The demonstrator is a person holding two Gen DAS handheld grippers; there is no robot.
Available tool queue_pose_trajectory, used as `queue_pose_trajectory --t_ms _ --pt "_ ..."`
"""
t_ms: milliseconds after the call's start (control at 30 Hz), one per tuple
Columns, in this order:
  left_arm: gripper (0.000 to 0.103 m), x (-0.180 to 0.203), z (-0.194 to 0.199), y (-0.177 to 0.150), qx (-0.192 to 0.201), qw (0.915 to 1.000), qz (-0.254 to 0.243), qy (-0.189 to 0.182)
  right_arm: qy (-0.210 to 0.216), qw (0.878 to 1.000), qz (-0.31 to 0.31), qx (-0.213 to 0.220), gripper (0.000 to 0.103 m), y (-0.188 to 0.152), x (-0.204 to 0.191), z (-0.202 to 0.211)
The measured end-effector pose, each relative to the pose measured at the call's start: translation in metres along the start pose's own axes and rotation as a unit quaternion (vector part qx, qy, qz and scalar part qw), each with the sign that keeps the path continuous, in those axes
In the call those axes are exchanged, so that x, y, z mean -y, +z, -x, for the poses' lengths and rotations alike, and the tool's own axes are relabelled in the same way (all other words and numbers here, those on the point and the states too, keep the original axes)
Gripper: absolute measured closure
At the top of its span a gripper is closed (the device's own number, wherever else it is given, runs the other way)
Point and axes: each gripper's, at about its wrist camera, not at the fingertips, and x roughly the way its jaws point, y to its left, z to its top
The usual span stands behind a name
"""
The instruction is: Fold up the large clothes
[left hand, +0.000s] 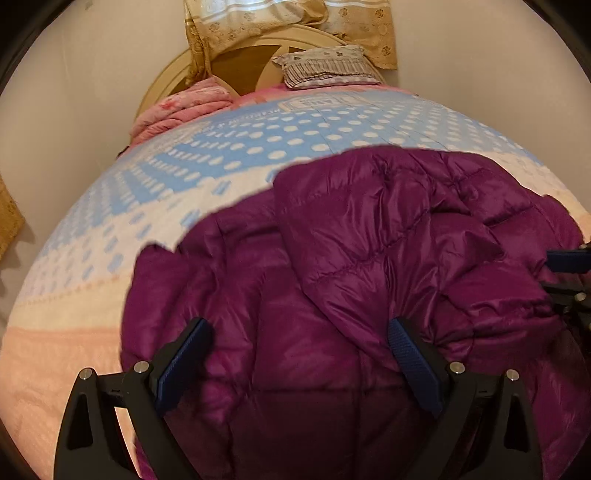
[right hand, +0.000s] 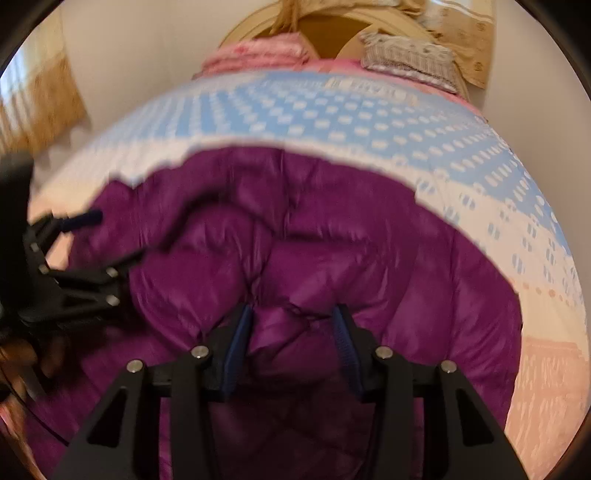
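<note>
The left gripper, black-framed with ribbed blue pads, hangs just over a purple quilted puffer jacket with its jaws spread wide; the smooth fabric lies between and below the two pads, and neither pad presses on it. In the right wrist view the right gripper of the same build stands at a middling width, with a puffed fold of the jacket bulging up between the pads; both pads lie against this fold, though motion blur leaves it unclear whether they actually pinch it. Each tool shows at the edge of the other's view: the right one at the right border of the left wrist view, the left one at the left border of the right wrist view, where it reaches in over the jacket's edge. The jacket lies crumpled on the near part of a bed, its sleeves and panels bunched in thick creased rolls, on a bedspread that is peach-pink at the near edge, cream further in and light blue with white dots beyond. Past the jacket, at the head of the bed, a folded pink quilt sits on the left and a small patterned pillow on the right, both against a rounded cream headboard. A gold floral curtain hangs above it on the pale wall.
</note>
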Motion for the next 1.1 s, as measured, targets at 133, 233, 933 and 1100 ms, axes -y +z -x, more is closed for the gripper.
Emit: queue_pose_trajectory --t_ms 133,233,933,1100 --pt "0.006 0.005 0.009 0.004 -0.002 0.9999 -0.008 -0.006 -0.001 1.000 0.005 -0.011 0.054 -0.010 0.004 0.000" --pt "0.006 -0.003 0.031 0.022 0.031 0.9994 0.011 -0.008 -0.001 1.000 0.000 -0.013 0.054 -0.005 0.005 0.013" --pt "0.006 0.014 -0.053 0.054 -0.024 0.9896 0.102 0.099 -0.092 0.978 -0.167 0.089 0.043 0.015 0.033 -0.017" --pt "0.005 0.011 -0.066 0.054 -0.055 0.9884 0.115 0.082 -0.085 0.979 -0.171 0.075 0.043 0.015 0.035 -0.025"
